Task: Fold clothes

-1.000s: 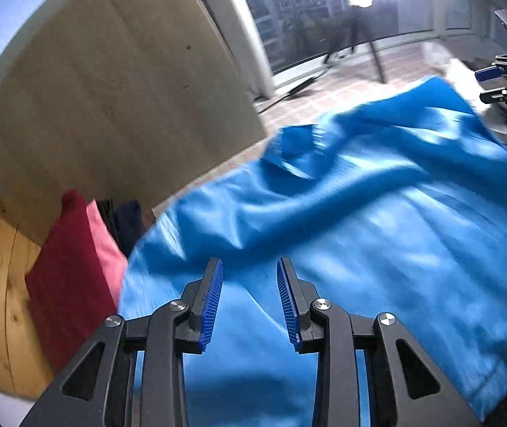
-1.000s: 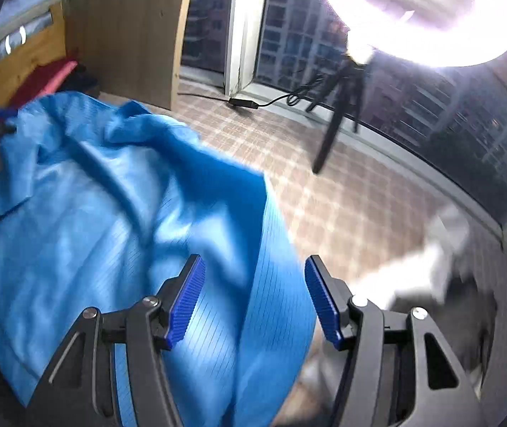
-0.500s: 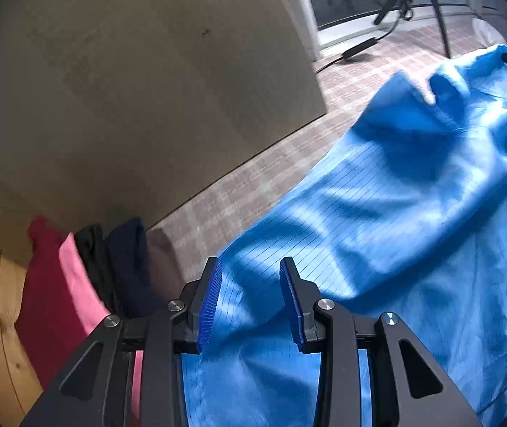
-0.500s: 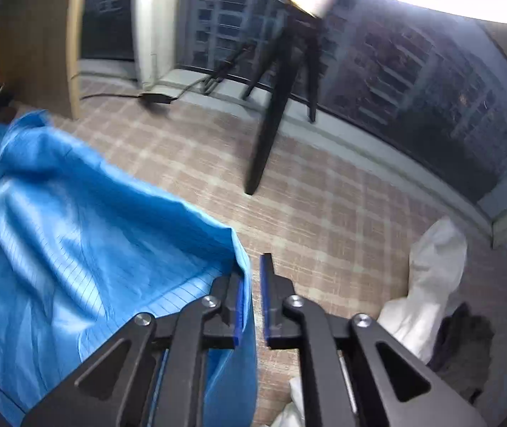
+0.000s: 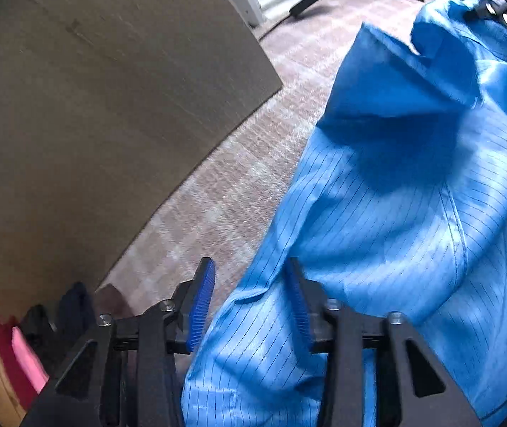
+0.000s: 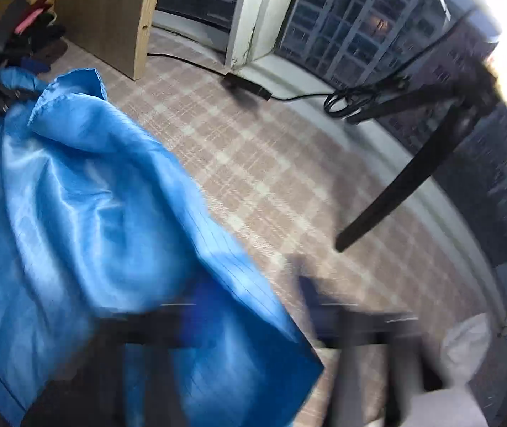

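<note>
The garment (image 5: 395, 220) is bright blue with thin dark pinstripes (satiny sheen); the floor (image 6: 253, 185) is beige-pink plaid; folded clothes (image 5: 15, 352) look red and pink.

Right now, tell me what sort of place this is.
Probably a room in a high-rise flat, set up for filming at night: big windows facing lit apartment blocks, a checked carpet, and a light stand with its cable.
</note>
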The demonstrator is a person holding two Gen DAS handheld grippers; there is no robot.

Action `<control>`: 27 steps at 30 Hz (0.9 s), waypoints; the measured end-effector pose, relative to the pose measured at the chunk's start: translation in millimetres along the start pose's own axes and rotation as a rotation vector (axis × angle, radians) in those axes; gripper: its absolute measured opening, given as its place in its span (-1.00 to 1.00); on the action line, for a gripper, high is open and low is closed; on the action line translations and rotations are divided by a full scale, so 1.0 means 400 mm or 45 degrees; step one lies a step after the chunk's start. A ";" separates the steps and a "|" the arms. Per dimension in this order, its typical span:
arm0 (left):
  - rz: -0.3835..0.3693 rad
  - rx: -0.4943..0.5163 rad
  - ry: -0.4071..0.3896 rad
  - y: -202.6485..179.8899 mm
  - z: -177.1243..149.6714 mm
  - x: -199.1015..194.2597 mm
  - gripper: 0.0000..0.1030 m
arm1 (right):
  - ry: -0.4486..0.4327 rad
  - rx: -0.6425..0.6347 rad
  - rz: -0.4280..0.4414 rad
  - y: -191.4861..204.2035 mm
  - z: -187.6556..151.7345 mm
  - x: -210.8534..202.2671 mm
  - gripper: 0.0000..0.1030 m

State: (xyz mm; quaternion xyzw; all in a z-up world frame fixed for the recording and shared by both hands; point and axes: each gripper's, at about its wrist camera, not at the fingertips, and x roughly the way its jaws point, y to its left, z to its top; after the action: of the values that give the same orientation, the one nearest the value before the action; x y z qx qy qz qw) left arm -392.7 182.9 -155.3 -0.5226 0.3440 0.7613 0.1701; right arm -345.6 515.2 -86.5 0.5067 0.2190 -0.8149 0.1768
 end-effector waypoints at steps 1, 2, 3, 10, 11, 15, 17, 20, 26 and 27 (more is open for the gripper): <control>-0.010 -0.005 -0.008 0.000 0.001 -0.001 -0.98 | -0.011 0.029 0.020 -0.006 0.000 -0.003 -0.96; -0.019 -0.009 -0.015 -0.001 0.001 -0.003 -0.99 | -0.027 0.041 0.019 -0.008 -0.001 -0.010 -0.96; -0.029 -0.014 -0.023 -0.001 0.002 -0.004 -0.99 | -0.036 0.044 0.011 -0.011 -0.002 -0.014 -0.96; -0.024 -0.181 -0.086 0.049 0.025 -0.044 -1.00 | -0.121 0.054 -0.054 0.001 0.005 -0.026 -0.96; 0.023 -0.203 -0.092 0.058 0.027 -0.056 -1.00 | -0.153 0.054 -0.069 0.006 0.008 -0.037 -0.96; 0.226 -0.236 -0.126 0.093 0.040 -0.115 -1.00 | -0.341 0.058 -0.167 0.016 0.037 -0.104 -0.97; 0.266 -0.275 -0.145 0.113 0.051 -0.120 -0.99 | -0.354 0.063 -0.220 0.021 0.060 -0.090 -0.97; 0.304 -0.273 -0.085 0.096 0.062 -0.048 -0.99 | -0.276 0.018 -0.291 0.042 0.077 -0.011 -0.97; 0.354 -0.195 0.091 0.025 0.071 0.086 -0.81 | -0.013 -0.017 -0.274 0.051 0.078 0.116 -0.88; 0.370 -0.224 0.086 0.035 0.073 0.070 -0.78 | -0.035 -0.003 -0.274 0.043 0.074 0.087 -0.75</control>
State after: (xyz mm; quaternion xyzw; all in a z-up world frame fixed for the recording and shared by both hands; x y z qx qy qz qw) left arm -432.5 190.7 -169.7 -0.5057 0.3533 0.7871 0.0001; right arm -373.9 482.5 -109.6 0.4689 0.2707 -0.8357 0.0920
